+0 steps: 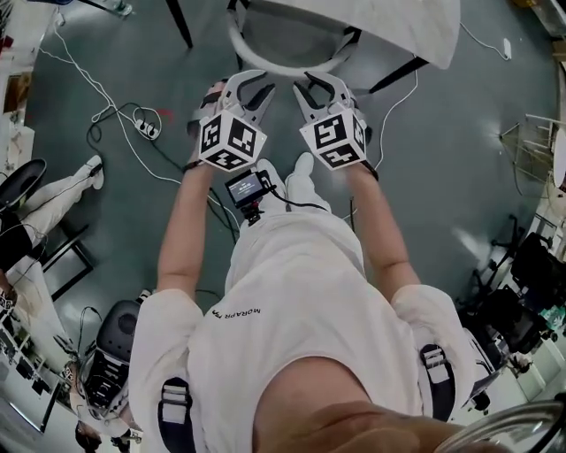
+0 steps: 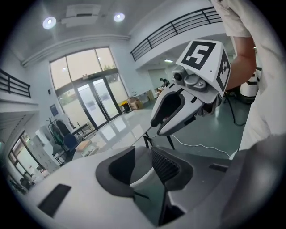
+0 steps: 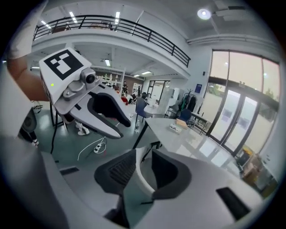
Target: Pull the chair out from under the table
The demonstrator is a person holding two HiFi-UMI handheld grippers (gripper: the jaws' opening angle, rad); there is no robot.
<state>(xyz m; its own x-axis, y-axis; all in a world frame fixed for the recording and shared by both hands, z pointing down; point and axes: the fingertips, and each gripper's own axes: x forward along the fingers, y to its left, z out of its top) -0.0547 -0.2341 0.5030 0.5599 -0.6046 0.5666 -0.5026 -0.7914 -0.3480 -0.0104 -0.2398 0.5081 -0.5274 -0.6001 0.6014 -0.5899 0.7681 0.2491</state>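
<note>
In the head view the chair's white curved backrest rim [image 1: 285, 68] shows under the edge of the white table [image 1: 398, 22]. My left gripper [image 1: 255, 86] and right gripper [image 1: 311, 88] are side by side at the near part of that rim. In the left gripper view the jaws [image 2: 143, 167] stand partly apart with the white rim [image 2: 142, 178] low between the dark pads [image 2: 119, 166]. The right gripper view shows the same: jaws [image 3: 143, 171] apart, rim [image 3: 142, 181] between them. I see no pad pressing on it. Each gripper appears in the other's view: the right one [image 2: 178, 112], the left one [image 3: 100, 112].
Black table legs [image 1: 181, 22] stand on the grey-green floor. A white cable and a power strip [image 1: 147, 129] lie at the left. A seated person's legs [image 1: 53, 199] are at the far left; a black chair [image 1: 115, 349] and dark equipment [image 1: 522, 301] flank me.
</note>
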